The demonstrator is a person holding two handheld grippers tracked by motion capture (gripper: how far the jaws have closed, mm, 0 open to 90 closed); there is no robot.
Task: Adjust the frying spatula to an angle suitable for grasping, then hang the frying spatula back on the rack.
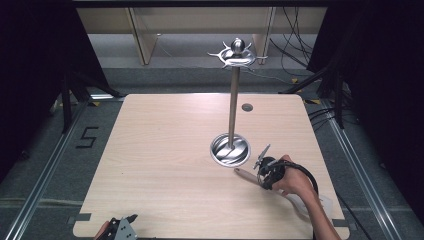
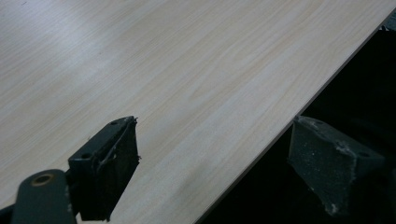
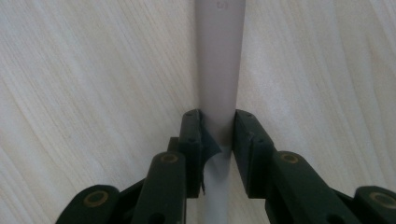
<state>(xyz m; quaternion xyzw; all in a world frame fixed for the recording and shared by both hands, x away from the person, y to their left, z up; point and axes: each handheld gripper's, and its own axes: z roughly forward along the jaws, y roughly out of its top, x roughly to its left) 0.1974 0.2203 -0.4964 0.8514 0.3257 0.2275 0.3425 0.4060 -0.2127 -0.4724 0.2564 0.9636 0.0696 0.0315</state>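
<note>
Our right gripper (image 3: 218, 135) squeezes the spoon handle (image 3: 219, 60) just beside the stand (image 1: 230, 149); our left gripper (image 2: 212, 154) gapes wide.

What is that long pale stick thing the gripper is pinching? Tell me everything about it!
It is a utensil handle, pale beige-grey, smooth and matte, like plastic or silicone. It lies flat on the light wooden table, near the round base of the metal stand but not touching it. The right gripper has its jaws shut on it, one pad on each side. Small raised marks sit near its far end, too blurred to read. Its other end stretches back past the hand.
</note>
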